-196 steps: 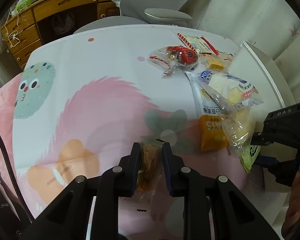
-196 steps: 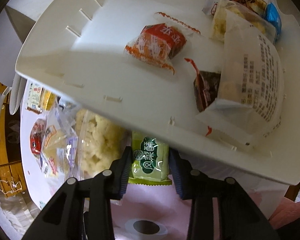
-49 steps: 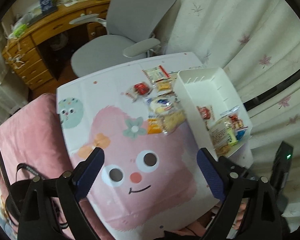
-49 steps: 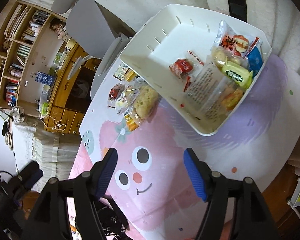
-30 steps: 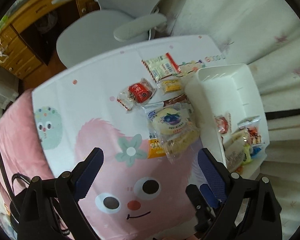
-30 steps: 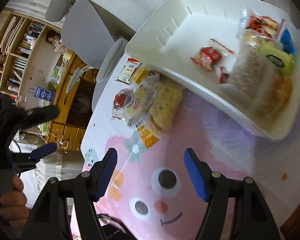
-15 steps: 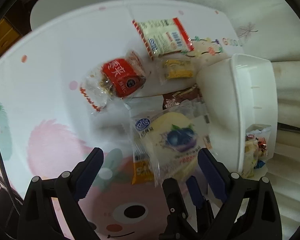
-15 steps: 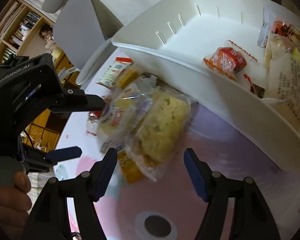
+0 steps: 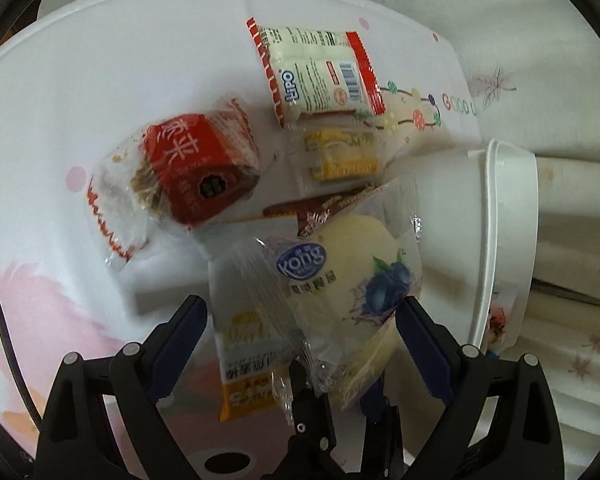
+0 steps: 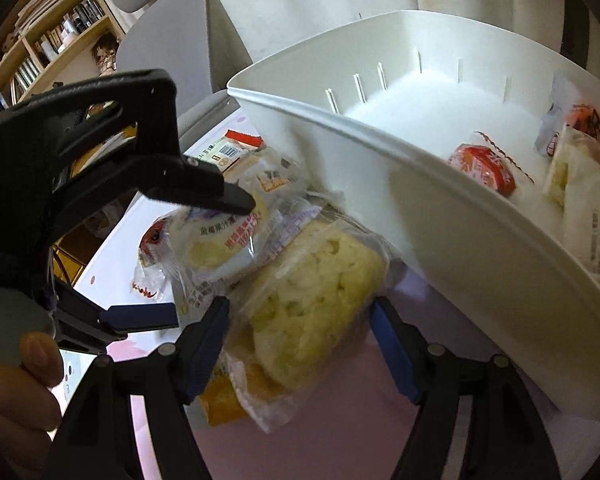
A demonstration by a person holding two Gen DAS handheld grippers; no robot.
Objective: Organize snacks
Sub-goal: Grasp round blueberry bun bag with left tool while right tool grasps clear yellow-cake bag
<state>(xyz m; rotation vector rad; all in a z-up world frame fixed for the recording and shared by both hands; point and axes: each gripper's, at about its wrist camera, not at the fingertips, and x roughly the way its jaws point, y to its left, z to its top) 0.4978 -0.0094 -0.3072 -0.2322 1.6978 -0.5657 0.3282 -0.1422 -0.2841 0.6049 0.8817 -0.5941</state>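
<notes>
Both grippers tilt steeply down over the snack pile beside the bin (image 10: pixel 440 216). The left gripper (image 9: pixel 300 320) stands wide apart around the blueberry bun (image 9: pixel 352 268), pads not touching it. The right gripper (image 10: pixel 300 320) has just been widening and straddles the yellow cake (image 10: pixel 312 300) without pressing. A hand (image 10: pixel 16 384) shows at 8 o'clock in the right view. More packets lie in the bin at 3 o'clock.

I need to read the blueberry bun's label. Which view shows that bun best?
The left wrist view: the blueberry bun faces the camera, logo and berry picture clear. In the right wrist view it lies edge-on, partly behind the left gripper.
</notes>
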